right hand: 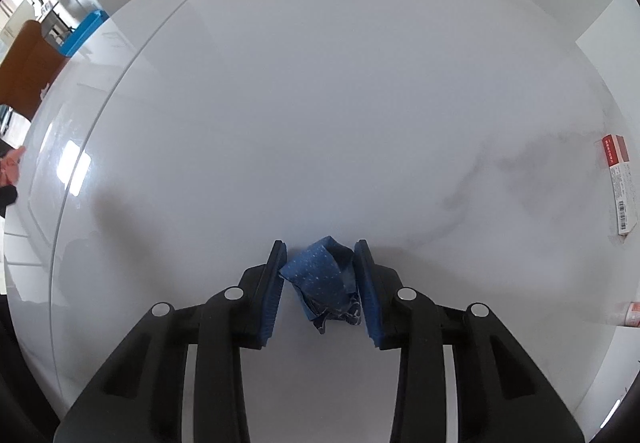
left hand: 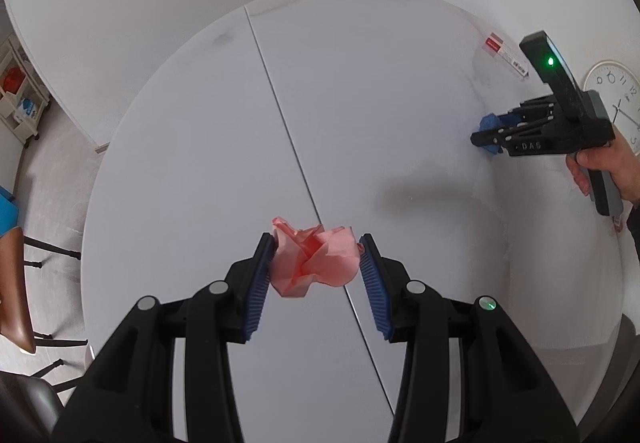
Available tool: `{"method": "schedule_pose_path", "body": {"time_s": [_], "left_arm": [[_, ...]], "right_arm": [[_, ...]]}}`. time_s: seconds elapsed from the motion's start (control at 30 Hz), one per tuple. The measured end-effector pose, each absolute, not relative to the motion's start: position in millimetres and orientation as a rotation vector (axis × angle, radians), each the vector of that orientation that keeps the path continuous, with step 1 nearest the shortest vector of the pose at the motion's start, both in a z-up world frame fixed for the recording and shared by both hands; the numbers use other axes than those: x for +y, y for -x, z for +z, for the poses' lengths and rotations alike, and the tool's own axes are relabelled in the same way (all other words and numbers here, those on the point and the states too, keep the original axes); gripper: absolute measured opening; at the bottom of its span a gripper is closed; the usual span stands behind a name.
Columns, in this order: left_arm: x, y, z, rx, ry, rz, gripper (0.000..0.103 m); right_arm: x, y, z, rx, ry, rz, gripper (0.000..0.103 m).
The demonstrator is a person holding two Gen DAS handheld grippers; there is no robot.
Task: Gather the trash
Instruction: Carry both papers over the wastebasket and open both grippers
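A crumpled pink paper ball [left hand: 314, 261] sits between the blue pads of my left gripper [left hand: 318, 263], which is shut on it just above the white table [left hand: 360, 103]. My right gripper [right hand: 320, 275] is shut on a crumpled blue dotted paper wad [right hand: 326, 279]. In the left wrist view the right gripper [left hand: 490, 133] is at the table's far right with the blue wad [left hand: 490, 122] in its fingers, held by a hand.
A red-and-white small carton [right hand: 620, 187] lies on the table at the right, also in the left wrist view [left hand: 506, 55]. A seam [left hand: 288, 131] runs across the tabletop. A brown chair [left hand: 14, 283] and a shelf stand left. A wall clock [left hand: 616, 103] is at the right.
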State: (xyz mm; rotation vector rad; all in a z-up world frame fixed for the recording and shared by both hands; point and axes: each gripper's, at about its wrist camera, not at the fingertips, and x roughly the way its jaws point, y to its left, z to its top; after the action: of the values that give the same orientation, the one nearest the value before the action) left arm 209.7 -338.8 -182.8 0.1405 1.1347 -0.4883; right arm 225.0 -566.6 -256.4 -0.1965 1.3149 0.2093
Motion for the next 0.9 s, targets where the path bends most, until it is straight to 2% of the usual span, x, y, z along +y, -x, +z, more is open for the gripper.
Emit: {"method": "schedule_pose_path", "body": {"time_s": [0.17, 0.37, 0.7, 0.9], "left_arm": [[-323.4, -206.0, -174.6, 1.123, -0.136, -0.488, 0.043], [-290.5, -191.1, -161.8, 1.124, -0.137, -0.5, 0.043], [-152.8, -133.8, -135.7, 1.111, -0.197, -0.469, 0.043], [-56.6, -112.6, -145.0, 1.131, -0.188, -0.406, 0.043]], "right_arm": [[-547.4, -210.5, -249.6, 1.312, 0.192, 0.192, 0.035], [-481.4, -155.3, -198.5, 1.208, 0.166, 0.198, 0.035], [-275.5, -53.0, -151.6, 1.123, 0.015, 0.391, 0.035], [-176.9, -31.2, -163.7, 1.127, -0.138, 0.461, 0.036]]}}
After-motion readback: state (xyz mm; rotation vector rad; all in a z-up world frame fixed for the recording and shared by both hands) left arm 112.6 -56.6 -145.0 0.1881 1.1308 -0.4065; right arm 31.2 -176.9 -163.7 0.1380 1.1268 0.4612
